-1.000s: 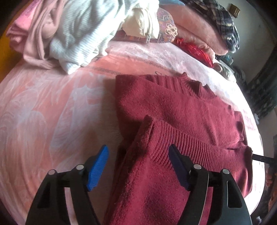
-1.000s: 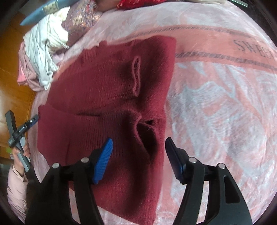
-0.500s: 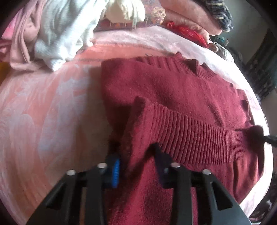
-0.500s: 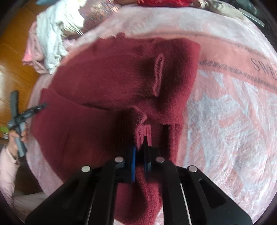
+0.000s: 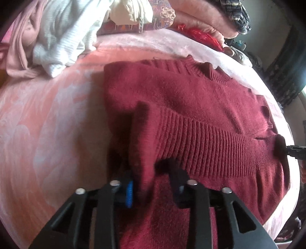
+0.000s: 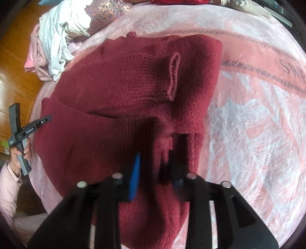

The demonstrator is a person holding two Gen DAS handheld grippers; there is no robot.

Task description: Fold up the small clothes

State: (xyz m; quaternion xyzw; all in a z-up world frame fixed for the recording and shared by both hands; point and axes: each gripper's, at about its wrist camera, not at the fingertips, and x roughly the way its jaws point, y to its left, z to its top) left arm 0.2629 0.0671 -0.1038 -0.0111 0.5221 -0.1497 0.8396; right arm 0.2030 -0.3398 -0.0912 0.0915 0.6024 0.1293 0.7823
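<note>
- My left gripper (image 5: 153, 188) pinches the sweater's (image 5: 191, 99) near ribbed hem; soft, thick, light knit.
- My right gripper (image 6: 155, 172) seems half-closed on the near-right corner, blurred.

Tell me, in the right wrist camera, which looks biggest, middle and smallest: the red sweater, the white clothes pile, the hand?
1. Red sweater, biggest by far.
2. White clothes pile.
3. Left hand, smallest, though it sits at the distorted edge.

Dark red rib-hemmed knit sweater (image 5: 191, 99). Pink plush blanket (image 6: 248, 134) with pale leaf pattern. Black grippers, blue pads (image 6: 134, 176). White ribbed garment (image 5: 63, 32), navy plaid cloth (image 5: 237, 13).
</note>
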